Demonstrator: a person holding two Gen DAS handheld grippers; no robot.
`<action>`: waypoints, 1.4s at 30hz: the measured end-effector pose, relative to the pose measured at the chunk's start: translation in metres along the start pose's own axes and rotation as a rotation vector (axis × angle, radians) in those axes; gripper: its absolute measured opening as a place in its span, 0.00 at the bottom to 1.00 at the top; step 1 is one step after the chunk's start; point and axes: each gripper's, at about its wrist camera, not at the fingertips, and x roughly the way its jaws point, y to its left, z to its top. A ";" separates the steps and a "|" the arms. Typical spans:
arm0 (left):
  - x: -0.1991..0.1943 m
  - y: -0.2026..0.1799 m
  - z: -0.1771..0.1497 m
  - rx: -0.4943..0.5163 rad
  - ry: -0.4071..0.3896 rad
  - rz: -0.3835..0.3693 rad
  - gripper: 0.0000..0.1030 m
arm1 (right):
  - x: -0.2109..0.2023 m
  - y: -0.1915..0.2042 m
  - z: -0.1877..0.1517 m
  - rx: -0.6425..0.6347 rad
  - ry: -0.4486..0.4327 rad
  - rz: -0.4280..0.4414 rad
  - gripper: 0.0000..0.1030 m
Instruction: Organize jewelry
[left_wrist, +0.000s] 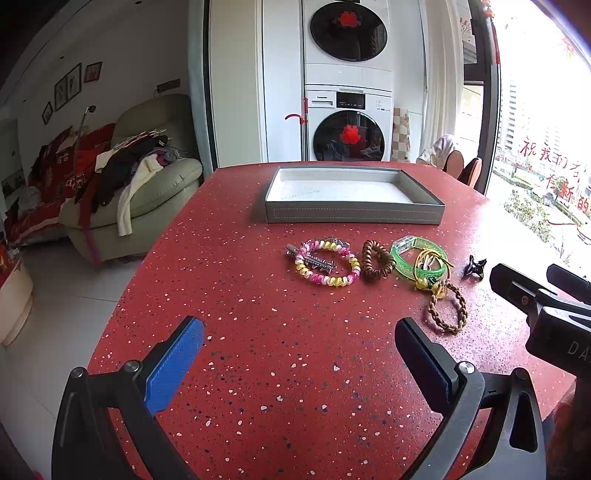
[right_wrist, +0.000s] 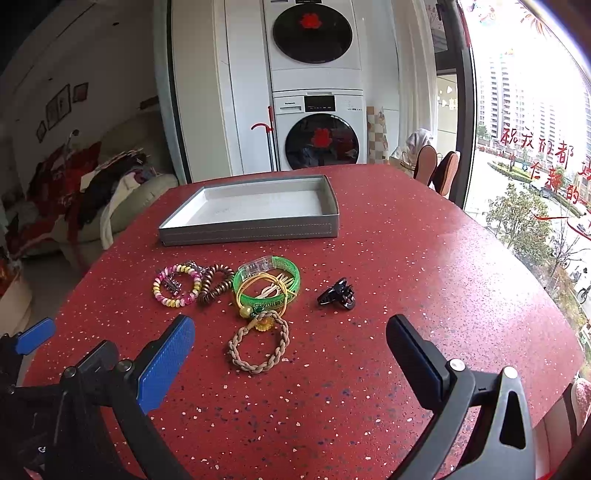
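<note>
On red speckled table (left_wrist: 258, 332): jewelry row near grey tray (left_wrist: 352, 214), which sits farther back. Metal clip (left_wrist: 310, 260) half hidden under beaded bracelet (left_wrist: 328, 264). Left gripper (left_wrist: 299, 347), right gripper (right_wrist: 290, 345) jaws apart, empty. Black claw clip (right_wrist: 337, 294) rightmost.

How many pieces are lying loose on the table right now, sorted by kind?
Coil hair ties: 2 (pink-yellow, brown)
Green bangle: 1
Gold elastic loop: 1
Braided tan band: 1
Clips: 2 (black claw clip, metal clip)
Total: 7, none in the grey tray
</note>
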 end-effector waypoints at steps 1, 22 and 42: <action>0.000 0.000 0.000 -0.002 0.001 0.001 1.00 | 0.000 0.000 0.000 0.000 -0.001 0.001 1.00; 0.002 0.002 -0.003 -0.015 0.006 0.002 1.00 | -0.001 0.001 -0.002 0.002 0.004 0.006 1.00; 0.002 0.003 -0.003 -0.017 0.007 0.001 1.00 | -0.001 0.002 -0.002 0.002 0.005 0.010 1.00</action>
